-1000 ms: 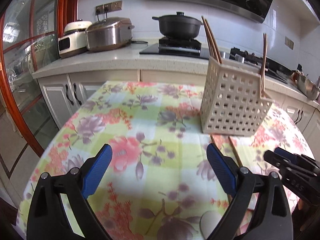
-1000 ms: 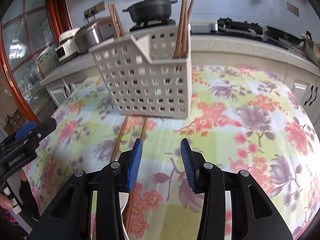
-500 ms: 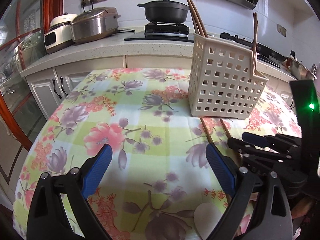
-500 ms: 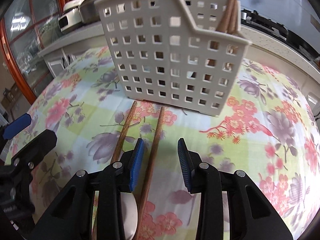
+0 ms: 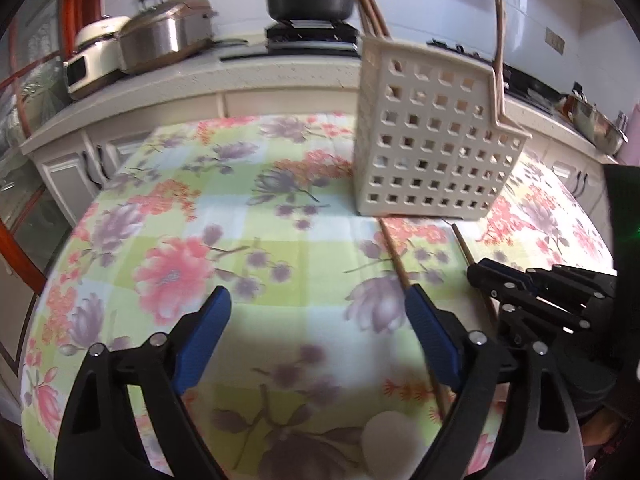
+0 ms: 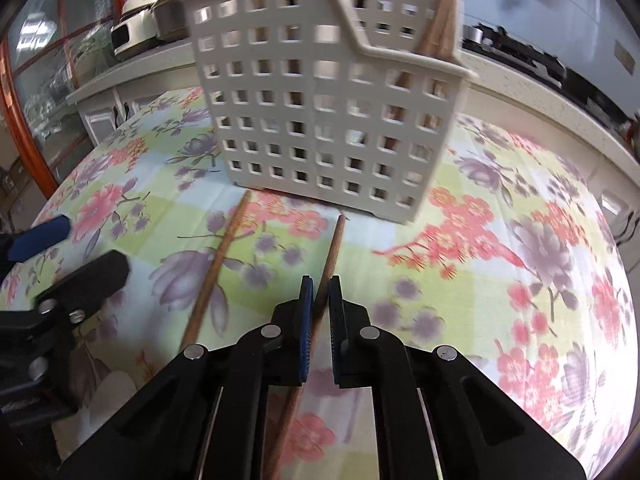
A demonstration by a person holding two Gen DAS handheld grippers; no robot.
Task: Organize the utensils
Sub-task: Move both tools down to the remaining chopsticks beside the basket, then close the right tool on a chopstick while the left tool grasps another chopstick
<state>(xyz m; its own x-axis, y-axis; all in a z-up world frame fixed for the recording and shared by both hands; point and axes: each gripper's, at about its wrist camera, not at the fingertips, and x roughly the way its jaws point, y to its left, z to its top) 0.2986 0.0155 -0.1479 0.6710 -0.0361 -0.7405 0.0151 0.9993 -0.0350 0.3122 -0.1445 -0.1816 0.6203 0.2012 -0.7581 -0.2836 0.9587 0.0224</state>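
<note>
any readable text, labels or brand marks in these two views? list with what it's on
None readable.
Faint embossed marking on the left hand-held gripper body, low in the right wrist view: too blurred to read.
White cooker front panel: too small to read.
Utensil basket: no lettering shows.

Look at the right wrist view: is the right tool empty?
No, the right tool is shut on a chopstick lying on the table.

A cream perforated caddy (image 6: pixel 328 120) stands upright mid-table with chopsticks (image 6: pixel 440 20) upright inside. Two wooden chopsticks (image 6: pixel 216 272) lie flat before it, toward the near edge.
</note>
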